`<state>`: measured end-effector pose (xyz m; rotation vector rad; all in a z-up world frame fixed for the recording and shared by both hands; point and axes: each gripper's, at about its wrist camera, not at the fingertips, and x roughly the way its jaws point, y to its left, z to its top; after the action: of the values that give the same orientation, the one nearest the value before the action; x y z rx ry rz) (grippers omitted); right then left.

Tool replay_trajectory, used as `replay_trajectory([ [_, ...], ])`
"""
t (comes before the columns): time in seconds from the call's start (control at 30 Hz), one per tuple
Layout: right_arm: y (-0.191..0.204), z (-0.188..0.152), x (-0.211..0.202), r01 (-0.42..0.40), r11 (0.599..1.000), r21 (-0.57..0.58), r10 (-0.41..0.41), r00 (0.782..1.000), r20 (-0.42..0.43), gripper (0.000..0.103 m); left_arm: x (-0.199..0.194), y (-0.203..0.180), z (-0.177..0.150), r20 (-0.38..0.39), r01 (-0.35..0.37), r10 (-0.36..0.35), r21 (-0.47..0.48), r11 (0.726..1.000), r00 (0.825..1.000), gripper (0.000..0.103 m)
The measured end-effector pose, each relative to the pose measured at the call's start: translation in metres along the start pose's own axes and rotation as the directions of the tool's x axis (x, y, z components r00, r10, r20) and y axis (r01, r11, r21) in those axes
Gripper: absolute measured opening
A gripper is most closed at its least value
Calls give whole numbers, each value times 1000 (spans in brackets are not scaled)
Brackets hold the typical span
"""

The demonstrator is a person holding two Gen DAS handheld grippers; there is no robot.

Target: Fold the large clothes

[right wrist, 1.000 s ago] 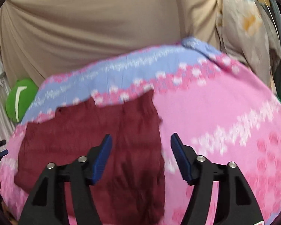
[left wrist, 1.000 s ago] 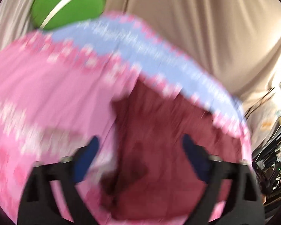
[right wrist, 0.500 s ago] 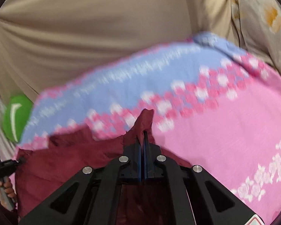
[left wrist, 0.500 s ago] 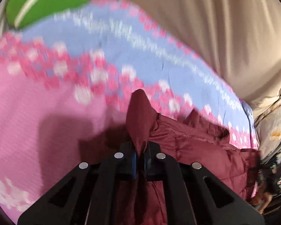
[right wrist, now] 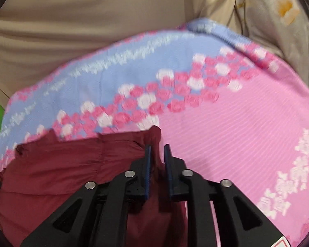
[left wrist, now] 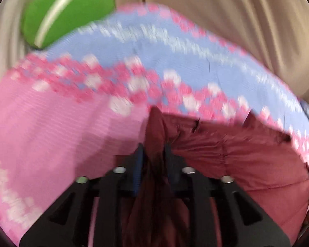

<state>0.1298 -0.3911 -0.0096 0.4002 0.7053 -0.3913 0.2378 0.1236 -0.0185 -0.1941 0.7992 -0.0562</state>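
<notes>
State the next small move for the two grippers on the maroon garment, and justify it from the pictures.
Probably open both and draw back. The left gripper and right gripper each have a corner of the maroon garment between slightly parted fingers, and its edge already lies across the pink bedspread.

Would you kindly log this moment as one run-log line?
left gripper: shut on maroon garment | right gripper: fabric between slightly parted fingers | surface: pink-and-blue floral sheet | fold: unfinished

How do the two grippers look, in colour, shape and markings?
Both the left gripper and the right gripper are matte black angular frames with triangular cut-outs, round silver bolts and blue finger pads. No cables or sleeves show.
</notes>
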Motion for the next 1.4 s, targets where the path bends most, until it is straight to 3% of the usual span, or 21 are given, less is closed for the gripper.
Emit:
replay_trajectory([
  [0.03, 8, 0, -21, -36, 999, -15, 36, 999, 40, 18, -21, -5, 2, 46, 11, -11, -1, 1000, 999, 49],
  [0.1, 29, -1, -48, -99, 994, -49, 102, 992, 72, 21, -57, -22, 2, 120, 35, -37, 21, 999, 992, 57],
  [0.17, 61, -10, -67, -199, 973, -116, 207, 977, 59, 23, -89, -58, -4, 142, 109, -127, 127, 986, 982, 59],
  [0.3, 150, -64, -84, -425, 849, -313, 418, 904, -93, 23, -99, -124, -33, 67, 202, -231, 299, 933, 970, 60],
  [0.37, 178, -95, -84, -465, 790, -398, 445, 883, -149, 23, -86, -140, -51, 16, 205, -222, 327, 923, 975, 60],
  [0.43, 189, -121, -80, -410, 770, -488, 389, 909, -149, 23, -65, -146, -66, -32, 183, -182, 324, 928, 983, 60],
  [0.5, 178, -126, -73, -379, 785, -490, 355, 924, -145, 23, -48, -141, -76, -68, 158, -144, 305, 939, 987, 60],
  [0.77, 64, -101, -53, -199, 937, -288, 183, 980, -81, 20, -32, -119, -84, -61, 105, -91, 289, 952, 994, 65],
  [0.83, 42, -99, -53, -172, 954, -246, 159, 985, -73, 16, -30, -119, -86, -53, 91, -79, 298, 950, 995, 67],
  [1.13, -20, -90, -45, -34, 991, -133, 29, 999, -45, 15, -25, -109, -91, -13, 55, -53, 330, 943, 998, 72],
  [1.17, -27, -89, -46, -6, 993, -121, 1, 999, -42, 19, -25, -104, -90, -6, 39, -39, 322, 946, 999, 72],
  [1.23, -53, -86, -45, 102, 993, -57, -105, 993, -46, 47, -25, -86, -84, -5, 17, -16, 290, 957, 1000, 72],
  [1.27, -63, -86, -48, 128, 991, -28, -129, 990, -51, 35, -25, -76, -80, -6, 0, 2, 271, 962, 1000, 72],
  [1.33, -80, -77, -59, 204, 979, 18, -203, 978, -37, 30, -28, -55, -67, -12, -24, 28, 227, 973, 1000, 69],
  [1.4, -75, -60, -76, 125, 992, 34, -125, 992, 22, 30, -38, -41, -44, 20, -46, 43, 179, 983, 999, 69],
])
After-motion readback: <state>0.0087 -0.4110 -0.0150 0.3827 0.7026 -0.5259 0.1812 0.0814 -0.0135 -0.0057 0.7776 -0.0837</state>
